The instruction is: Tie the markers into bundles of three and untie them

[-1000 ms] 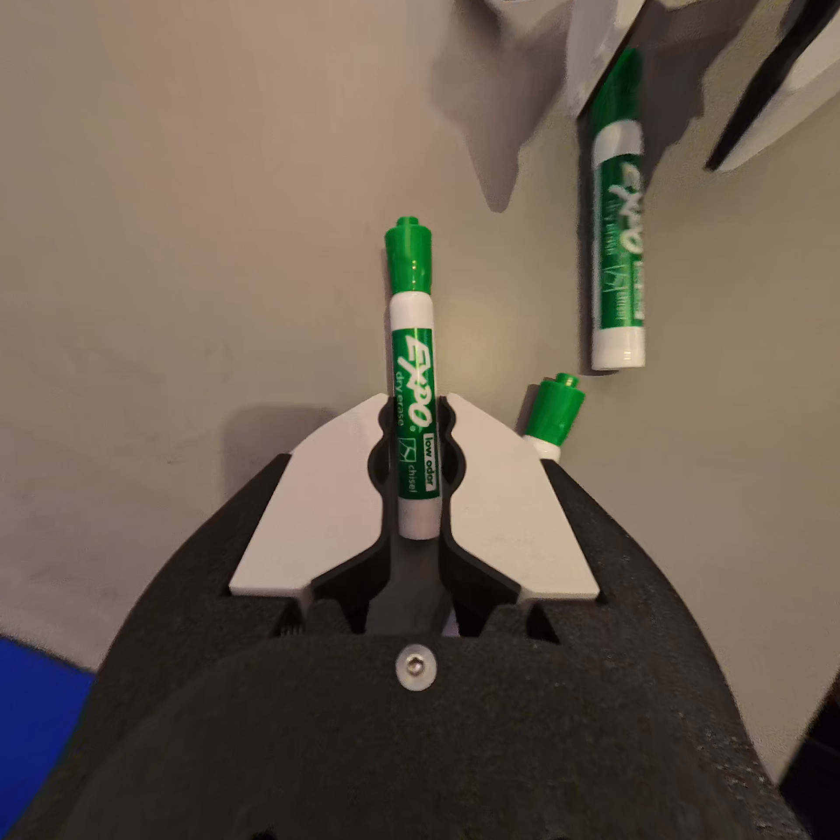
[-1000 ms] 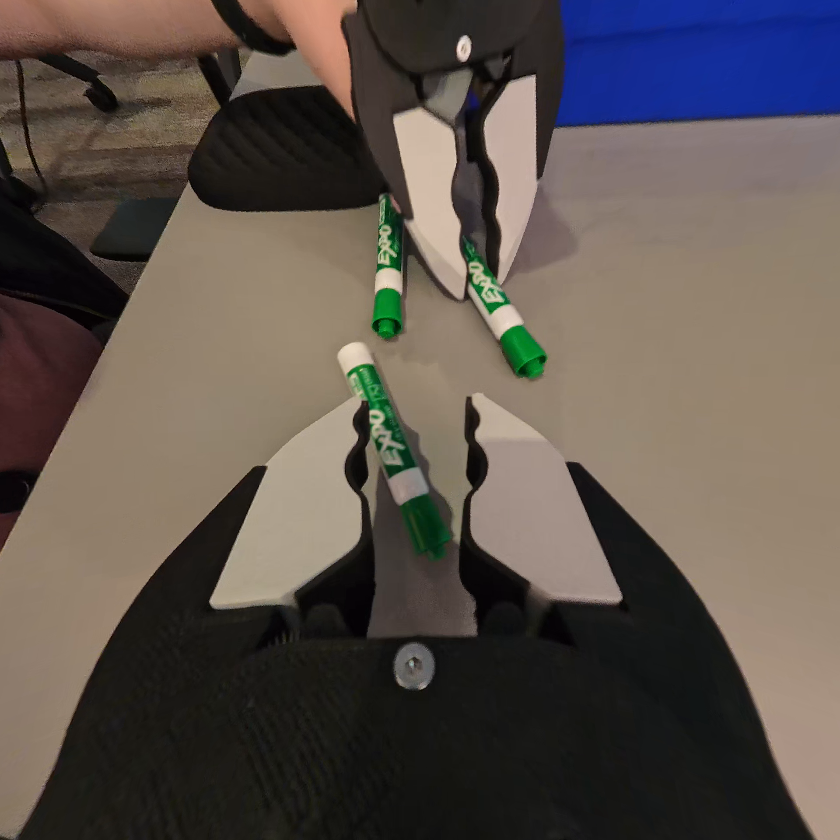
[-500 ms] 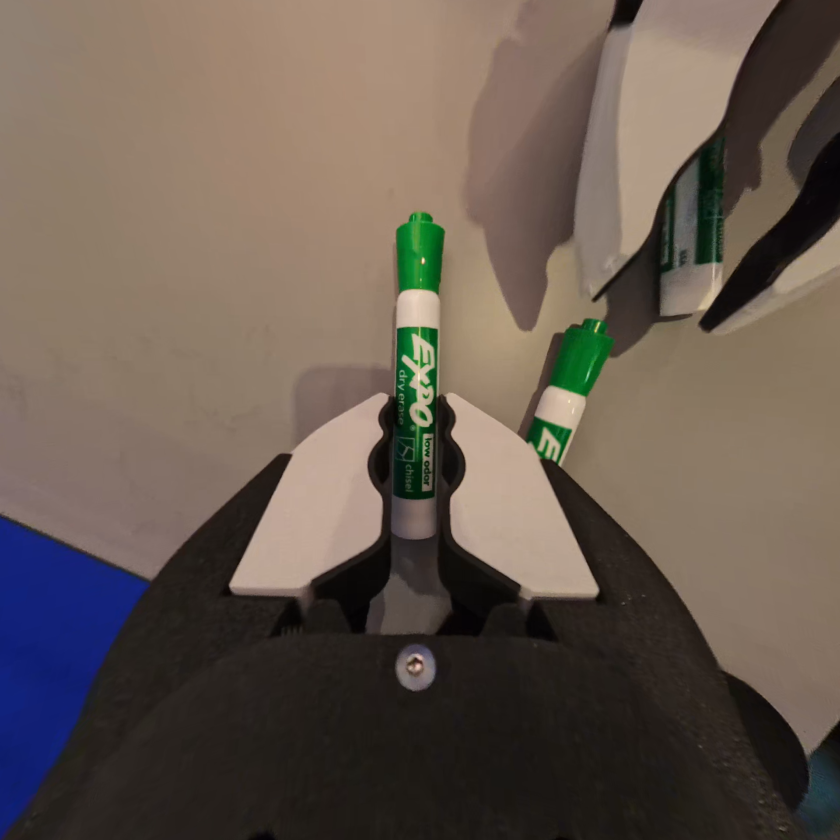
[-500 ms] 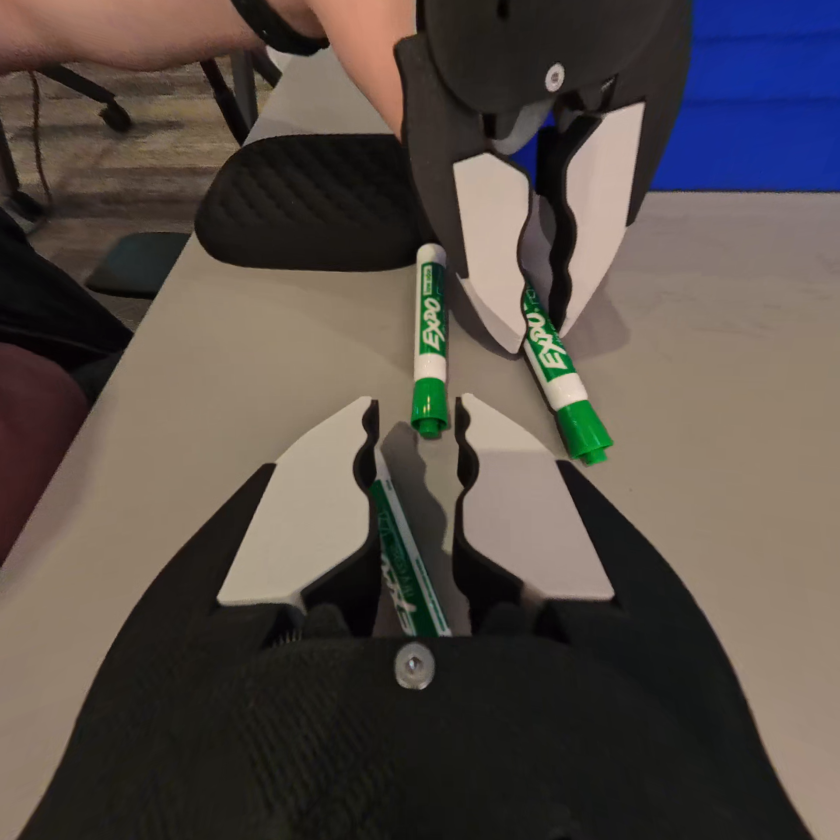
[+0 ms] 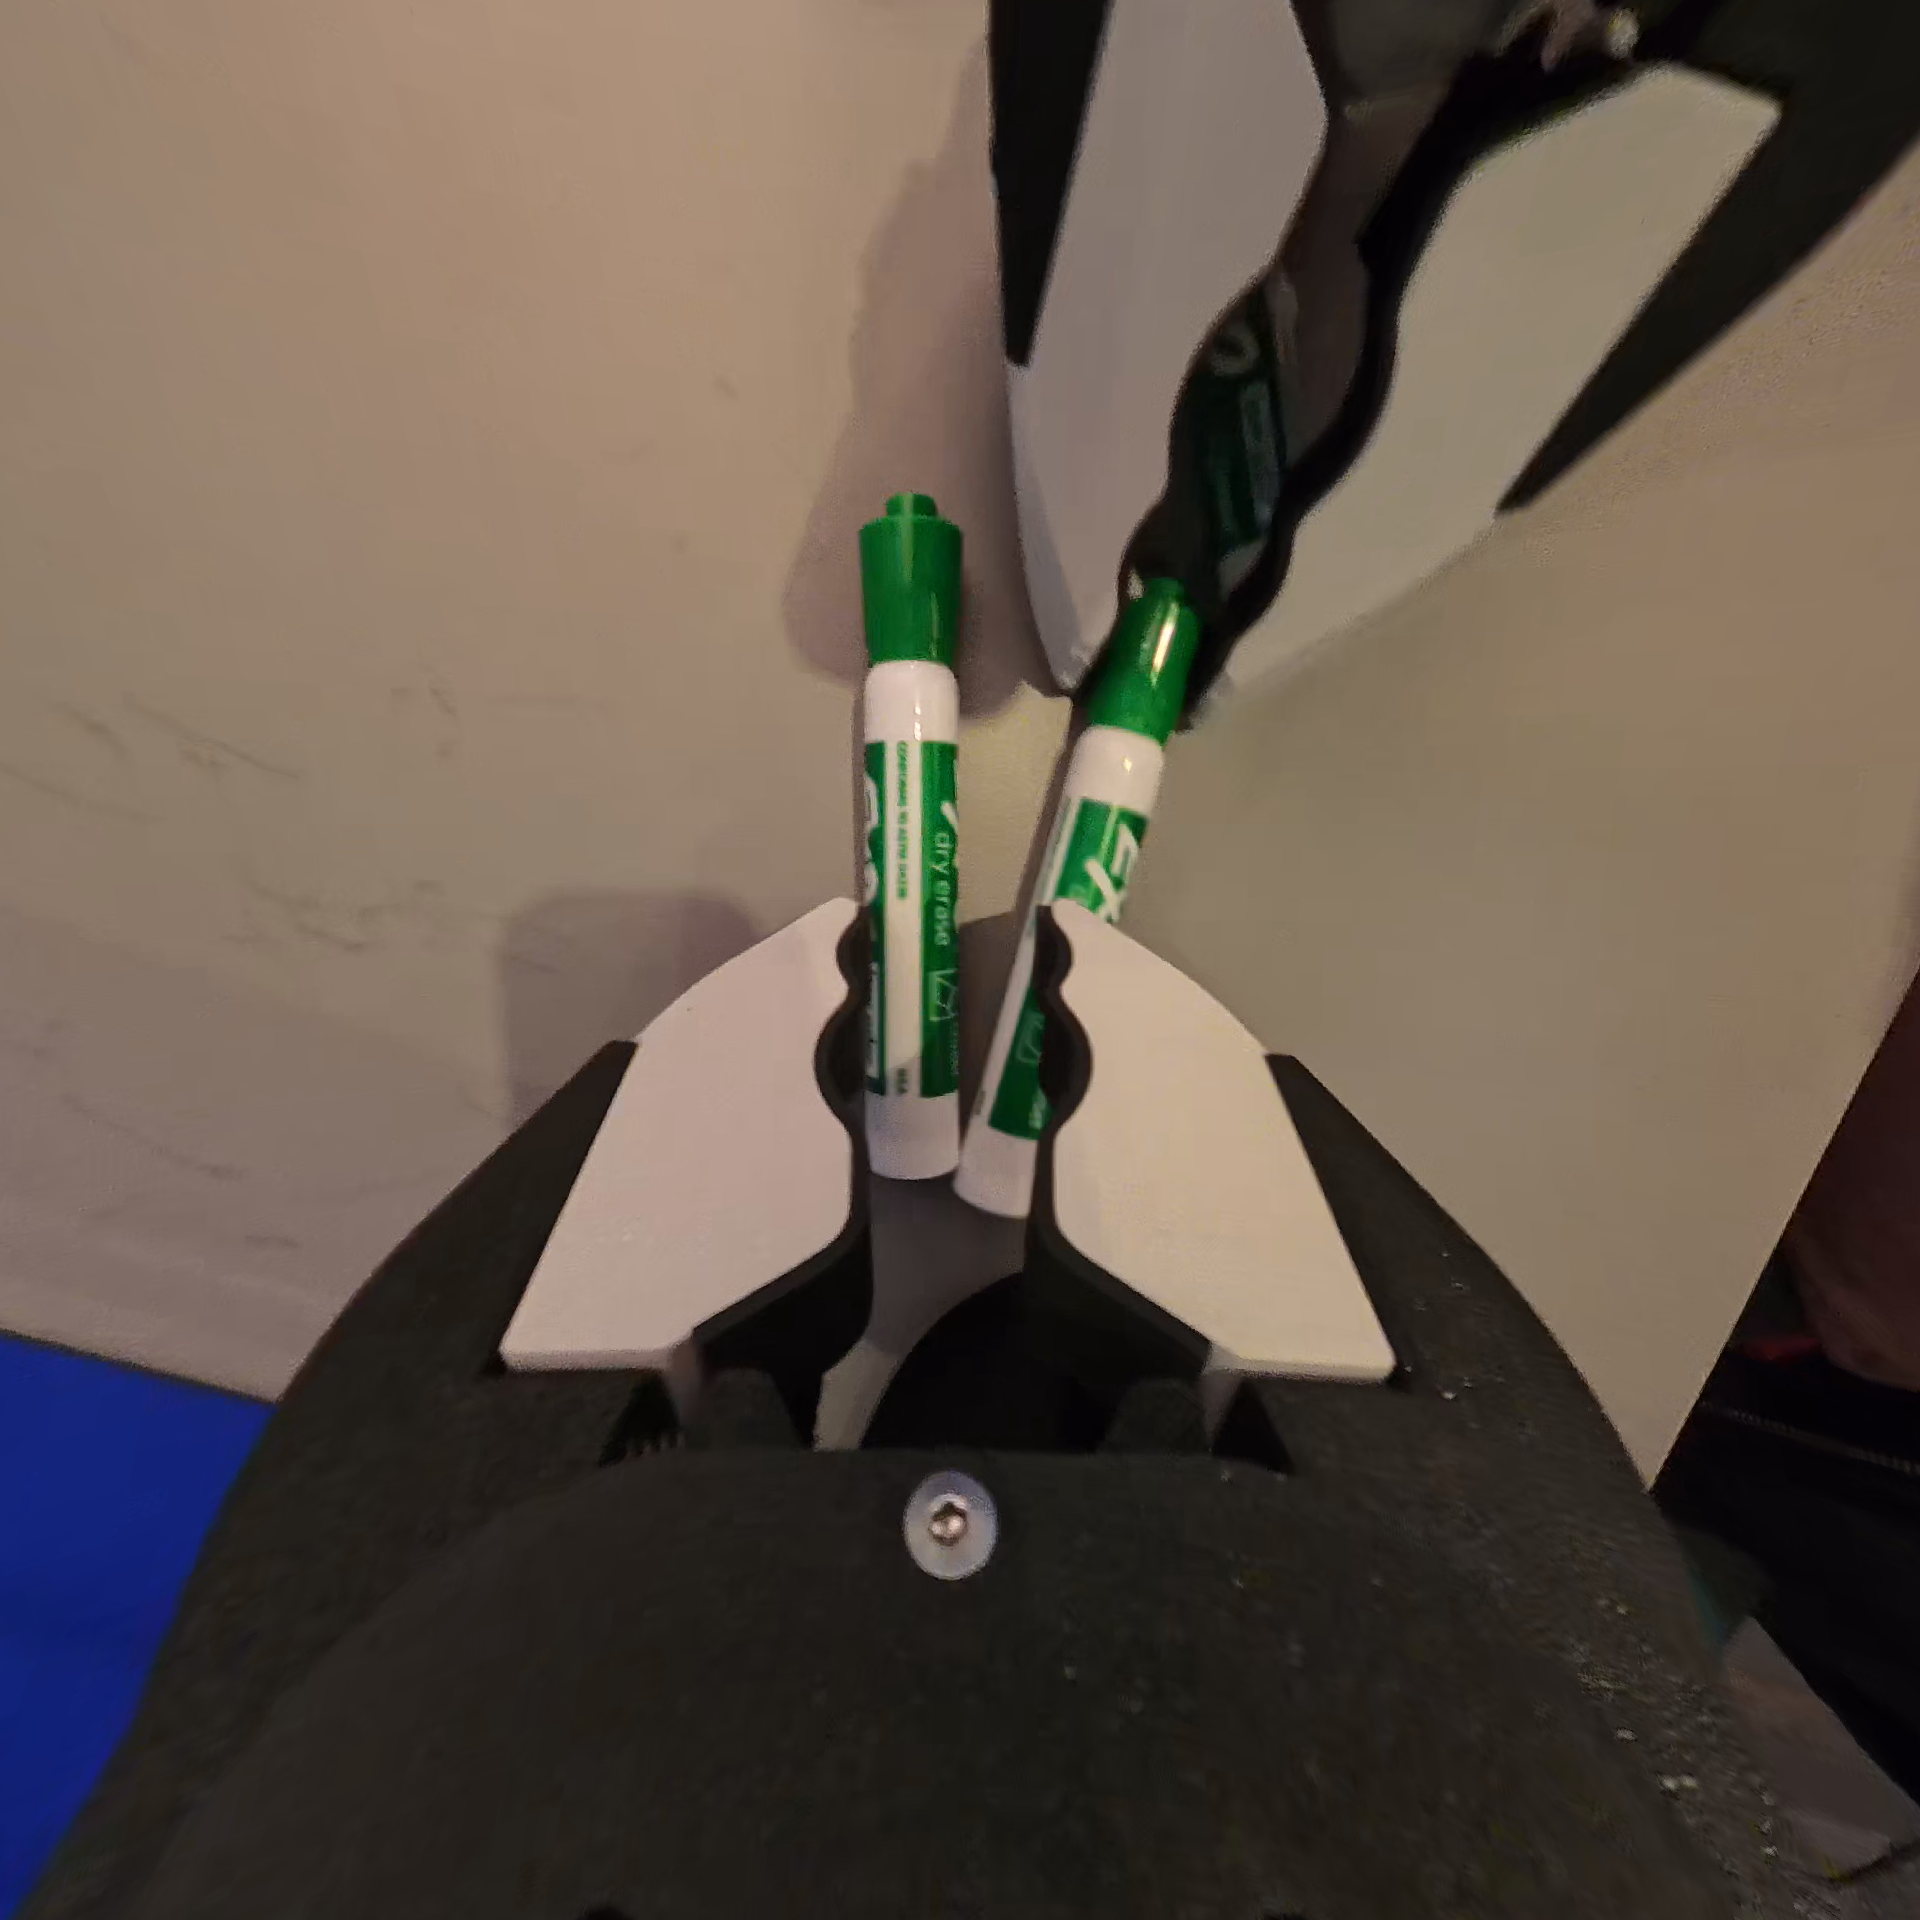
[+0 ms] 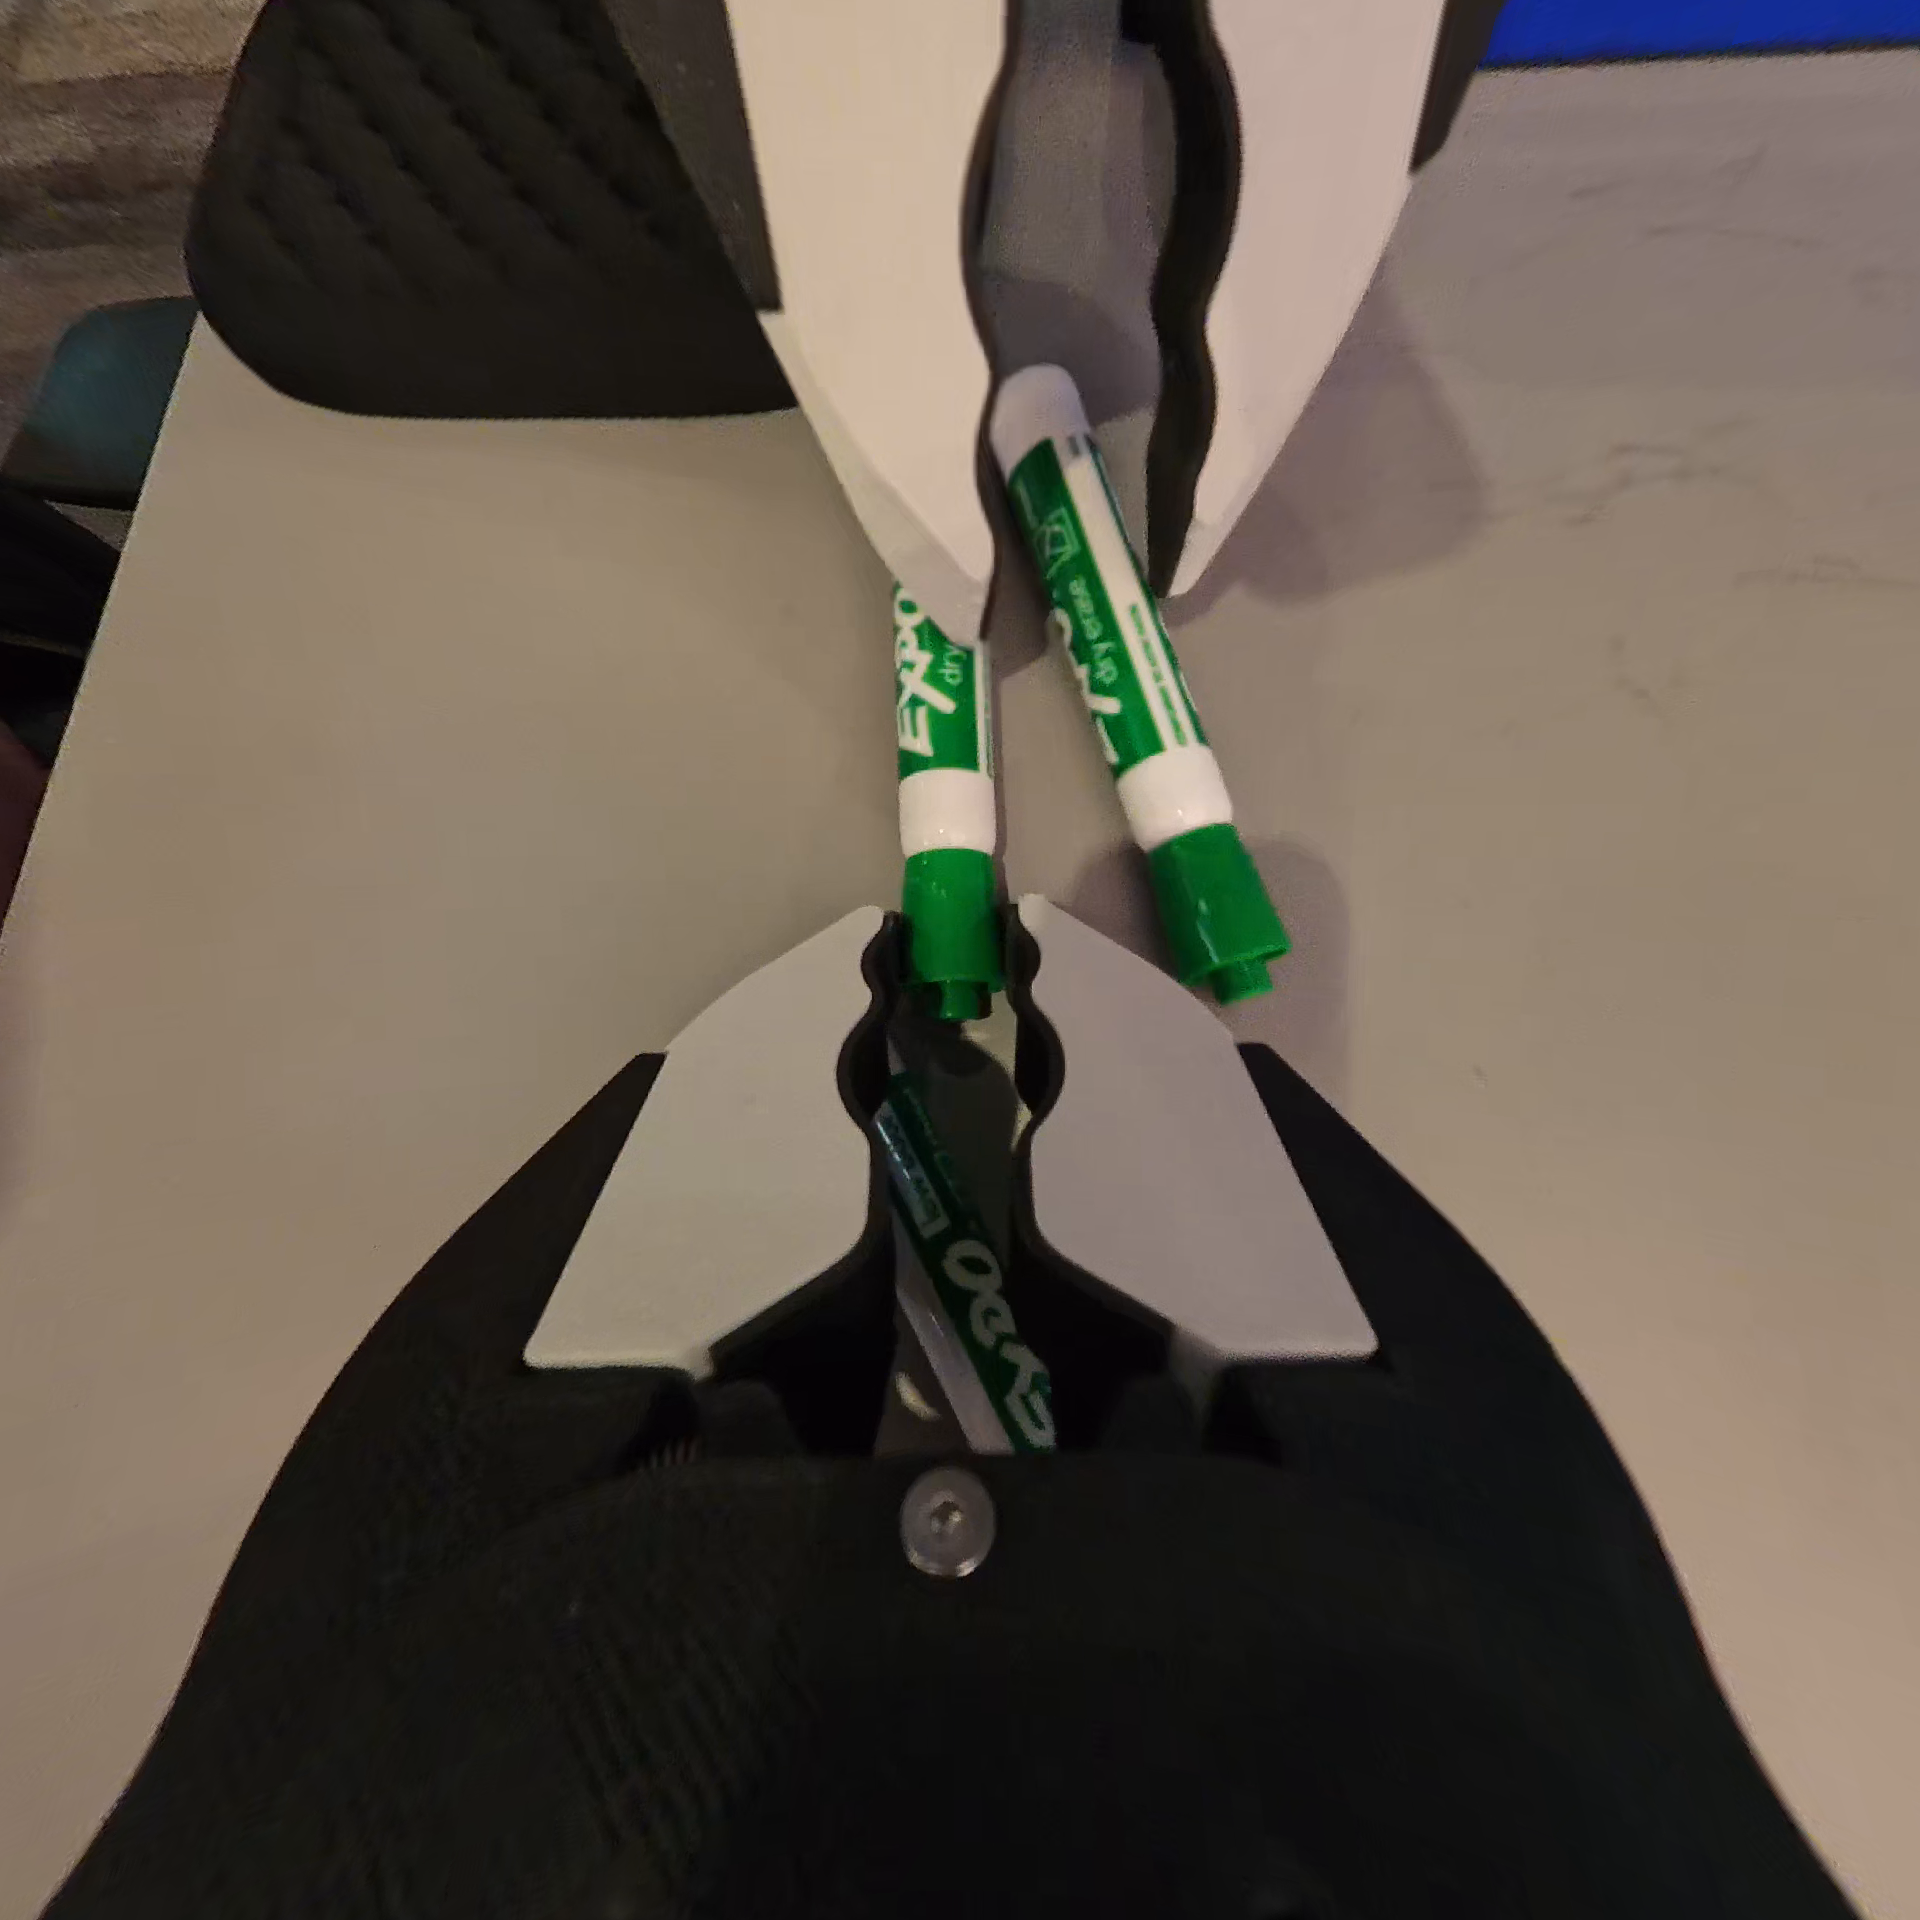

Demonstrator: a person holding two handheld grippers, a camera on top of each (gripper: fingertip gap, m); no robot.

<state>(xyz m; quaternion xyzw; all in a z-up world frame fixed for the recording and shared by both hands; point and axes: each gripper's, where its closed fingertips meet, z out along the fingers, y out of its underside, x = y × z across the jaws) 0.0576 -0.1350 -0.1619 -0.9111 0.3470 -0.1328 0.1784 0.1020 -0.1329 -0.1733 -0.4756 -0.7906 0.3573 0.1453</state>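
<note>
In the left wrist view, the left gripper has its jaws parted a moderate way over the grey table, clamping nothing. Two green markers lie loose in that gap: the straight marker against the left finger, the slanted marker leaning along the right finger, caps pointing away. Beyond them the right gripper comes down from above, its tips at the slanted marker's cap.

In the right wrist view, the right gripper is narrowed but not fully closed; its tips sit on either side of that marker's green cap, and a third marker lies slanted between its fingers near the hinge. Whether it pinches either one I cannot tell. A black chair back stands past the table edge
</note>
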